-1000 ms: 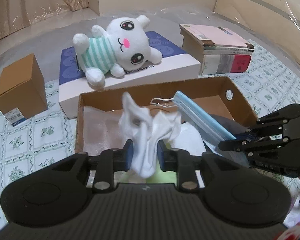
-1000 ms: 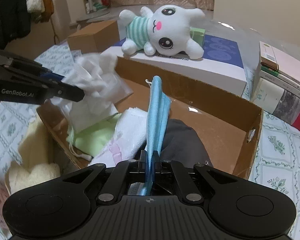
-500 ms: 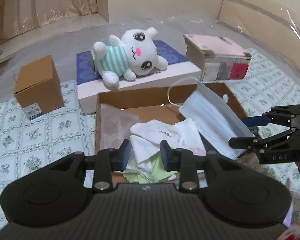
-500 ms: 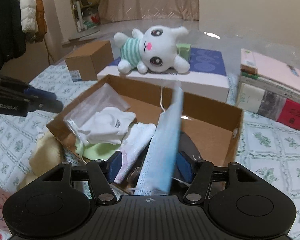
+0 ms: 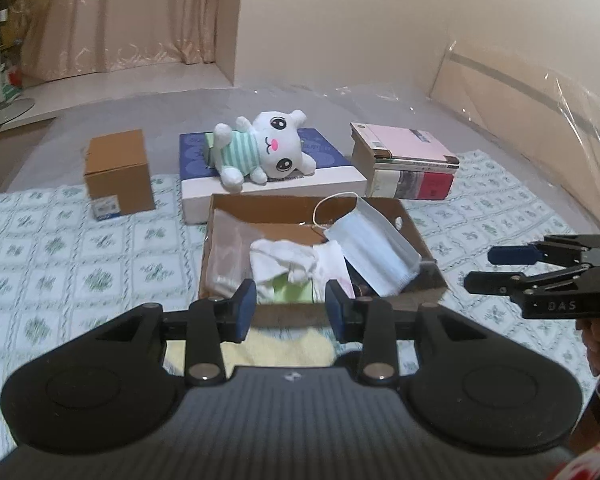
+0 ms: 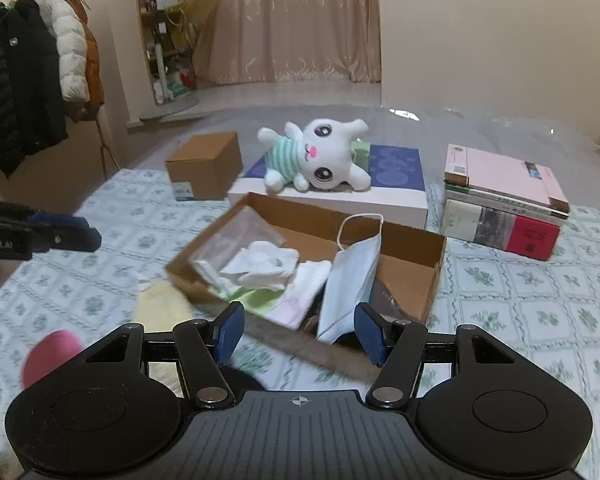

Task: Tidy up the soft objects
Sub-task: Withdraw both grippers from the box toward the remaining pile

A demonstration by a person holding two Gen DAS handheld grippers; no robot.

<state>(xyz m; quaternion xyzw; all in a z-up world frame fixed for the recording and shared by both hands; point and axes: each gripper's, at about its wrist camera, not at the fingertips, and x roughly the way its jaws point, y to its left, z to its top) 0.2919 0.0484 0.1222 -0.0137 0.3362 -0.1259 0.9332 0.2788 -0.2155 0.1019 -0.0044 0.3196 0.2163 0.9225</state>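
Claws both empty: my left gripper [image 5: 290, 312] just widened, right gripper [image 6: 298, 334] gapes wide, face mask [image 6: 350, 276] at twelve o'clock in cardboard box [image 6: 432, 272].

Left gripper [image 5: 291, 309] hovering with jaws apart, just been opening, nothing between the pads. Right gripper [image 6: 299, 335] spread wider, also empty, angled down at near right.

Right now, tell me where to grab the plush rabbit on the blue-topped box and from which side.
Take the plush rabbit by its striped torso, coming from above. It lies on its side on the blue-topped box, so the torso is narrower and likely softer than the wide head, and tongs would probably close around it.
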